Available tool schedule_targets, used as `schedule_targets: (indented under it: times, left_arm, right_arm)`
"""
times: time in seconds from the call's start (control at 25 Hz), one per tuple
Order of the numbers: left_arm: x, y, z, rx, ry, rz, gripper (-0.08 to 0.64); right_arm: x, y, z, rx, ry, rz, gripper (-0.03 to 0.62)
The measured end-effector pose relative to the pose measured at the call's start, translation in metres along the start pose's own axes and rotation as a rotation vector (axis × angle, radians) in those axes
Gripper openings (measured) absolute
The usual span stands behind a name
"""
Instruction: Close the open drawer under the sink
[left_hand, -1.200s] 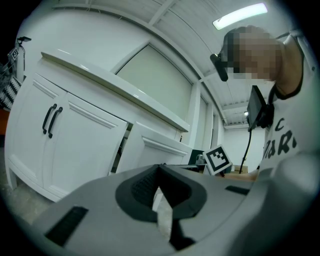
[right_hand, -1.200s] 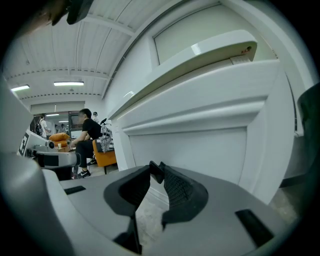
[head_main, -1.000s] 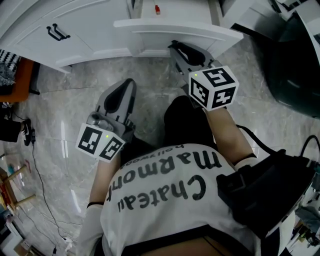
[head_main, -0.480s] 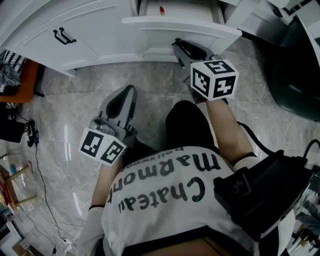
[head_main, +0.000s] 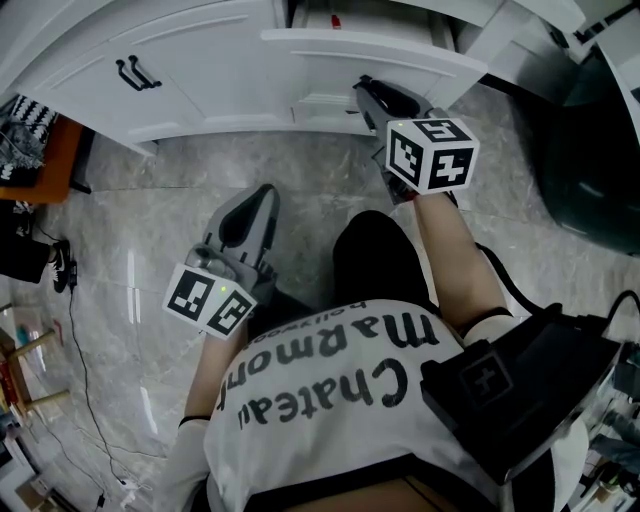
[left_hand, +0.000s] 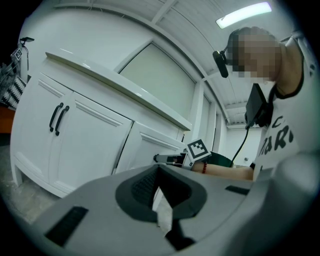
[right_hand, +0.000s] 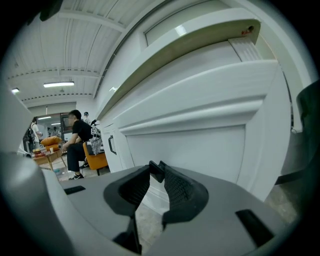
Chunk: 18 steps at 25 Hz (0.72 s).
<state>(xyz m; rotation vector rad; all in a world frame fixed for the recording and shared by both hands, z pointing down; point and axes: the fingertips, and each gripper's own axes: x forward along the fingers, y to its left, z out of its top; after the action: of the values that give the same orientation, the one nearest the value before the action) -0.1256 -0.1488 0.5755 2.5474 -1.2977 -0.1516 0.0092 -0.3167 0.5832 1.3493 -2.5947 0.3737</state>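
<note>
The drawer (head_main: 370, 50) is open, its white front panel pulled out from the cabinet face. Looking down into it, I see one small red object (head_main: 336, 20) toward the back, and the rest of the interior is out of sight. My right gripper (head_main: 368, 90) is directly in front of the drawer's front panel, low on it. Its jaw tips are together with nothing between them, and I cannot tell whether they touch the panel. My left gripper (head_main: 262, 200) is well back from the drawer and to its left, above the grey marble floor (head_main: 150, 210), with its jaw tips also together and holding nothing. Left of the drawer, the cabinet door (head_main: 200, 55) with two black handles (head_main: 138, 72) is closed.
</note>
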Motion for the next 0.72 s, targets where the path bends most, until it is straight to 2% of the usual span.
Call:
schedule_targets:
  times: [0.32,0.52,0.72]
  left_arm:
    - [-0.005,0.007,0.001,-0.007,-0.006,0.026,0.008]
    - [-0.006,0.005,0.000,-0.007,-0.019,0.014,0.008]
    - [-0.005,0.008,-0.008,-0.016,-0.001,0.024,0.008]
  right_arm:
    - [0.009,-0.007,0.006,-0.001,-0.008,-0.019,0.099]
    - [0.012,-0.010,0.007,-0.010,-0.010,-0.026,0.100]
    - [0.016,-0.011,0.009,-0.018,-0.013,-0.029,0.100]
